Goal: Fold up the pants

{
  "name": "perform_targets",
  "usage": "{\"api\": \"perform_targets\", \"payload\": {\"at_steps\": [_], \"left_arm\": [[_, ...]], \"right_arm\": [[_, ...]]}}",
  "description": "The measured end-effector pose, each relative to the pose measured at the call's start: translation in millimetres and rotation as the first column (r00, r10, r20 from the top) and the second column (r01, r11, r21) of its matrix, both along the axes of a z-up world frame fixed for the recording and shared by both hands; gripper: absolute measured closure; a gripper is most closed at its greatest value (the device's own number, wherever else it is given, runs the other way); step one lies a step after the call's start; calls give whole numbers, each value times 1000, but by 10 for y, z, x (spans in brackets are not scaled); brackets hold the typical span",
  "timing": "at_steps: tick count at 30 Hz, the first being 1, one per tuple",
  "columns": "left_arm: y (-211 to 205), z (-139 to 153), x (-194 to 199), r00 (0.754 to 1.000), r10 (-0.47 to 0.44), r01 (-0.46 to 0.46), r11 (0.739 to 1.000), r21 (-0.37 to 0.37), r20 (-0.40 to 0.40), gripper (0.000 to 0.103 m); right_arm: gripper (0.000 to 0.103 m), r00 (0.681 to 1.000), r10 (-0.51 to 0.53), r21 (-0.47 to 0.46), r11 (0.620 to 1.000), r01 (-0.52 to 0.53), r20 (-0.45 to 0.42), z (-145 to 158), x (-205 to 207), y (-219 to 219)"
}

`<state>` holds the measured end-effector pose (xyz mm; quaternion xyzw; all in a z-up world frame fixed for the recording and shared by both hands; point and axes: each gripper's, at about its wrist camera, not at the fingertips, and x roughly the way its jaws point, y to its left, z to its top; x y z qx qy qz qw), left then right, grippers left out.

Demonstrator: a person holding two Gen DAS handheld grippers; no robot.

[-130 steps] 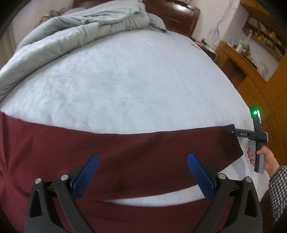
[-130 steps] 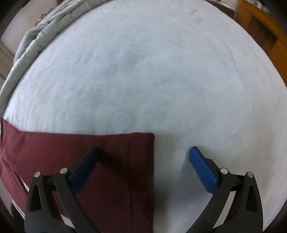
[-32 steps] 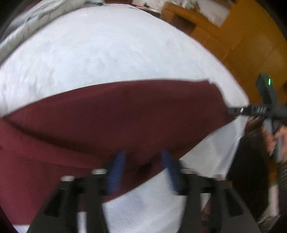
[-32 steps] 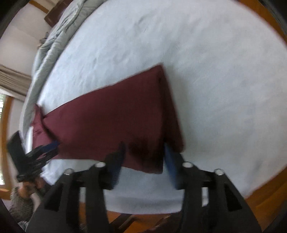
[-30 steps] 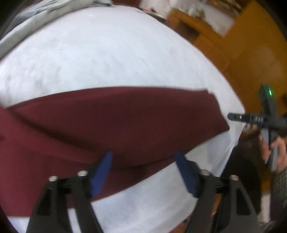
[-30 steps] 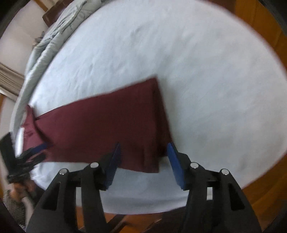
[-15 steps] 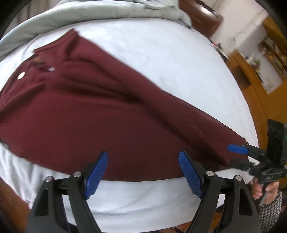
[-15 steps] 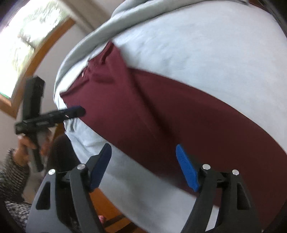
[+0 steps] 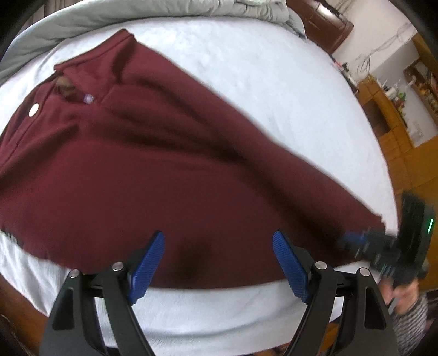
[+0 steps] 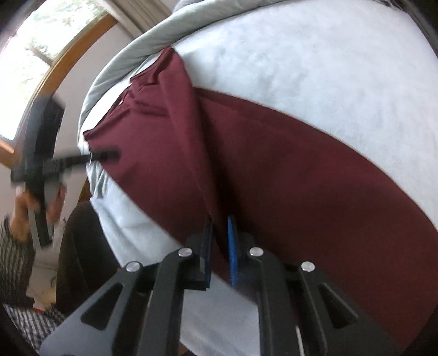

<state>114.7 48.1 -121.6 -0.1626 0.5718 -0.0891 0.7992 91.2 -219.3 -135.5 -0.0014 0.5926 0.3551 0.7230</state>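
Compared with half a second ago, the right gripper [image 10: 219, 241] has gone from spread wide above the cloth to pinched nearly closed on a fold of the maroon pants [image 10: 273, 169], with fabric caught between its 2 blue pads [image 10: 232, 246]. In the left wrist view that same tool [image 9: 361, 241] now sits at the trouser-leg end at about 4 o'clock, blurred, where earlier its blue tips stood apart just off the hem. The left gripper [image 9: 219, 263] is unchanged in spread: its jaws stand wide apart, hanging over the near edge of the pants [image 9: 178, 178] and gripping nothing. In the right wrist view the left gripper [image 10: 104, 154] appears at 9 o'clock, its dark tip at the waist edge of the garment; whether it touches the cloth cannot be told through the blur.

The pants lie along the white bed cover [image 9: 287, 90], waistband toward 11 o'clock in the left wrist view, with a pale button [image 9: 33, 110] near 10 o'clock and the leg tapering toward 4 o'clock. A long crease runs down the cloth to the right gripper's pads. A grey duvet [image 9: 137, 13] is bunched along the far edge at 12 o'clock. Wooden furniture [image 9: 388, 128] stands at 2 o'clock, and a window [image 10: 46, 35] shows at 10 o'clock in the right wrist view.
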Motion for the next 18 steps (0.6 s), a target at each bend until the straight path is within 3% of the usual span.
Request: {"api": "perform_targets", "payload": {"at_steps": [3, 6, 10, 14, 18], "left_arm": [[-57, 114, 350, 1000, 20, -20, 1000, -5, 4, 15], [-141, 88, 793, 997, 24, -24, 1000, -6, -69, 14], [-261, -21, 1336, 982, 50, -26, 991, 134, -180, 14], [-341, -215, 1787, 942, 86, -12, 975, 223, -324, 14], [-360, -434, 1981, 903, 114, 9, 959, 284, -413, 14]], "right_arm": [[94, 999, -3, -24, 1000, 2, -45, -228, -62, 39], [94, 995, -61, 16, 998, 62, -76, -286, -29, -35], [94, 994, -70, 31, 997, 73, -82, -297, -18, -84], [94, 993, -78, 41, 996, 82, -91, -321, 7, -112], [94, 991, -90, 61, 994, 96, -102, -316, 29, -206]]}}
